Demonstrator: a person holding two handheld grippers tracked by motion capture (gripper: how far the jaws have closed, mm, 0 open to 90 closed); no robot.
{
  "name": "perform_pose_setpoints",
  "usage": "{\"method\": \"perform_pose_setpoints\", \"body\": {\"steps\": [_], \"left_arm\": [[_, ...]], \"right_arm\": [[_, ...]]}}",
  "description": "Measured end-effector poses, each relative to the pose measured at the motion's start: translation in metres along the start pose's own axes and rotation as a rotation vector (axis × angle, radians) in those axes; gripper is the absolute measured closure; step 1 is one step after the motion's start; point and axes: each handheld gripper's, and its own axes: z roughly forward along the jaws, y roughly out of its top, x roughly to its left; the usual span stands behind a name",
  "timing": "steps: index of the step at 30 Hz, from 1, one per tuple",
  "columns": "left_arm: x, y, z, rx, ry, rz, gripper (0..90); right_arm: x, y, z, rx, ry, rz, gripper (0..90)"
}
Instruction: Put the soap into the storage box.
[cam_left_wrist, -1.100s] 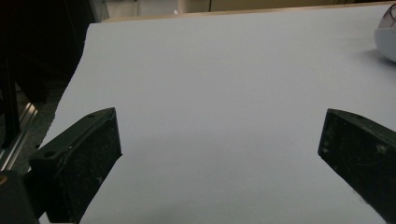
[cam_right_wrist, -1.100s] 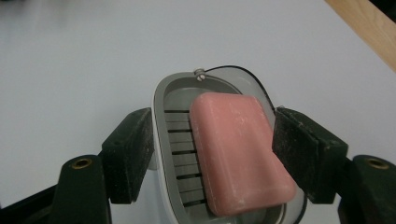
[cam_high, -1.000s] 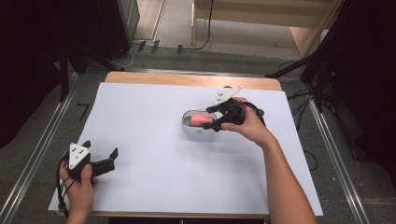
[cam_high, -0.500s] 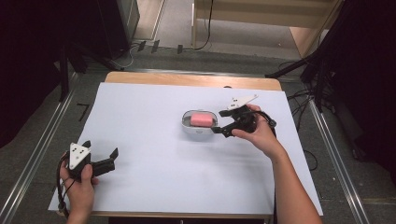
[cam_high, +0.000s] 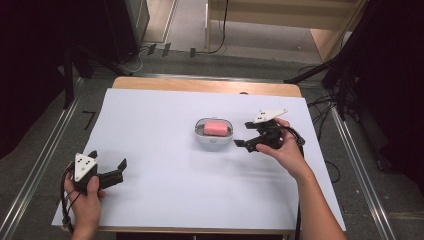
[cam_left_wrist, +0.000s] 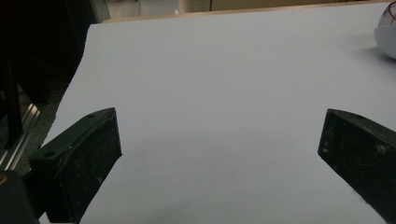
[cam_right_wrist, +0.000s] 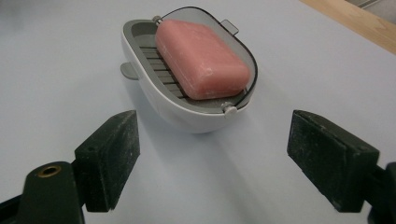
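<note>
A white oval soap dish (cam_high: 214, 140) stands on the white sheet right of centre, with a pink soap bar (cam_high: 216, 128) lying on its grey slatted insert. My right gripper (cam_high: 244, 134) hovers just right of the dish, open and holding nothing. The right gripper view looks between those spread jaws (cam_right_wrist: 210, 158) at the dish (cam_right_wrist: 187, 109) and the soap (cam_right_wrist: 201, 58), a short gap ahead. My left gripper (cam_high: 107, 158) rests open near the front left corner, far from the dish. In the left gripper view its jaws (cam_left_wrist: 217, 154) frame bare sheet, and the dish's edge (cam_left_wrist: 386, 32) peeks in at top right.
The white sheet (cam_high: 160, 150) covers nearly the whole table, leaving a wooden strip (cam_high: 200, 86) along the far edge. Metal rails (cam_high: 40, 165) run along both sides of the table. Cables (cam_high: 320, 102) lie on the floor at right.
My right gripper has let go of the soap dish and drawn back to the right, jaws open. The dish stays where it was set. The left gripper has not moved.
</note>
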Motion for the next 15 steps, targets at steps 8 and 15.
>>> {"method": "perform_pose_setpoints", "body": {"steps": [8,15], "left_arm": [[0.0,0.0,0.0,0.001,-0.001,0.001,0.0],[0.0,0.0,0.0,0.0,0.001,0.002,0.0]], "right_arm": [[0.0,-0.012,-0.009,-0.027,-0.01,0.035,15.8],[0.001,-0.025,-0.015,-0.034,-0.031,0.061,14.5]]}}
